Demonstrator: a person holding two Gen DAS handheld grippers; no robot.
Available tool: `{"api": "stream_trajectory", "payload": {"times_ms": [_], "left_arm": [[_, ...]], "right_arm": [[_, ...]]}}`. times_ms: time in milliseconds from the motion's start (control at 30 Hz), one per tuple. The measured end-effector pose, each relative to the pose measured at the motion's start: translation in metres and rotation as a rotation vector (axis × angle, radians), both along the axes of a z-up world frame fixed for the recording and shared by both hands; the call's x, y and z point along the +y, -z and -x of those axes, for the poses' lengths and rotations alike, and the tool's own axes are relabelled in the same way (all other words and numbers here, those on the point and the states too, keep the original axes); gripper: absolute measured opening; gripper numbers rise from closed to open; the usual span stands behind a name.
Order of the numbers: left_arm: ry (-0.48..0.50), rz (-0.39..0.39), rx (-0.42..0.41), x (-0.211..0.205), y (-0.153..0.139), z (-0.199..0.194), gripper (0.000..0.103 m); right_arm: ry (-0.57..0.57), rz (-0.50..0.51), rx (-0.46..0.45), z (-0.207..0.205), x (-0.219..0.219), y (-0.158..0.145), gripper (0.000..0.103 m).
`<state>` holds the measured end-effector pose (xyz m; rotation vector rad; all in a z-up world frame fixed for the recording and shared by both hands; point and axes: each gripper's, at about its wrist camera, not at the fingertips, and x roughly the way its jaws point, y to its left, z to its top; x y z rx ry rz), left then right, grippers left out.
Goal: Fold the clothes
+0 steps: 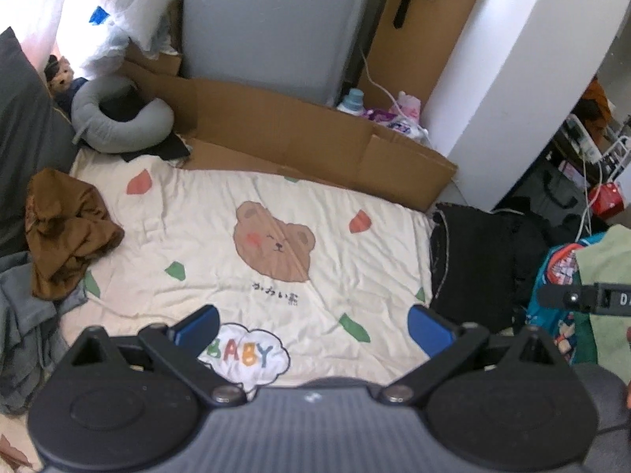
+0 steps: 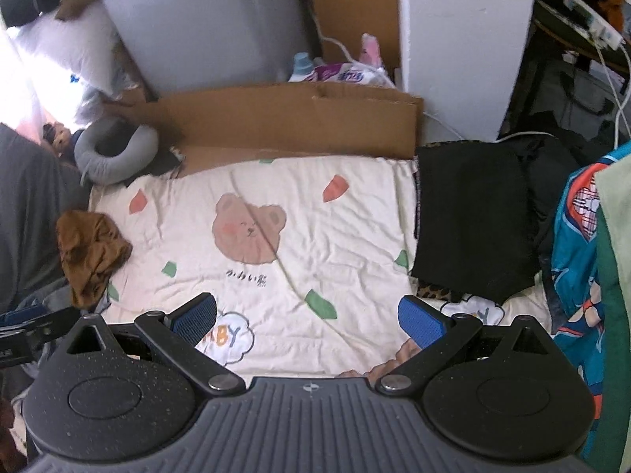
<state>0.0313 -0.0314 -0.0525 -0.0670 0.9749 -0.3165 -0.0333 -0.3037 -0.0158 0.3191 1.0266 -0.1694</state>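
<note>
We take the bear print on the cream blanket (image 2: 276, 276) as our landmark. The crumpled brown garment (image 2: 92, 258) lies well to the left of the bear, at the blanket's left edge; the folded black garment (image 2: 471, 216) lies to the right of the bear, over the blanket's right edge. Both claws hover above the blanket on the near side of the bear, holding nothing: the left gripper (image 1: 313, 327) is spread wide, and the right gripper (image 2: 307, 317) is spread wide too.

We judge the brown piece light, thin and limp, perhaps a little slippery by its sheen; it will sag and slide, so we would pinch it at a hem or a corner, one claw to each, and shake it flat first. Bunched as it is, it shows no clear front; its heap runs roughly from far to near beside the bear. The black one lies flat, its long axis also far to near
</note>
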Motion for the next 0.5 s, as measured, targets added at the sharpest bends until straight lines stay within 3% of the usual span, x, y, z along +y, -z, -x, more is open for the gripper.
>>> {"api": "stream_trajectory", "payload": {"times_ms": [500], "left_arm": [[-0.088,-0.057,0.021,0.001,0.014,0.012,0.103]], "right_arm": [[-0.094,0.043,0.051,0.006,0.023,0.008,0.102]]}}
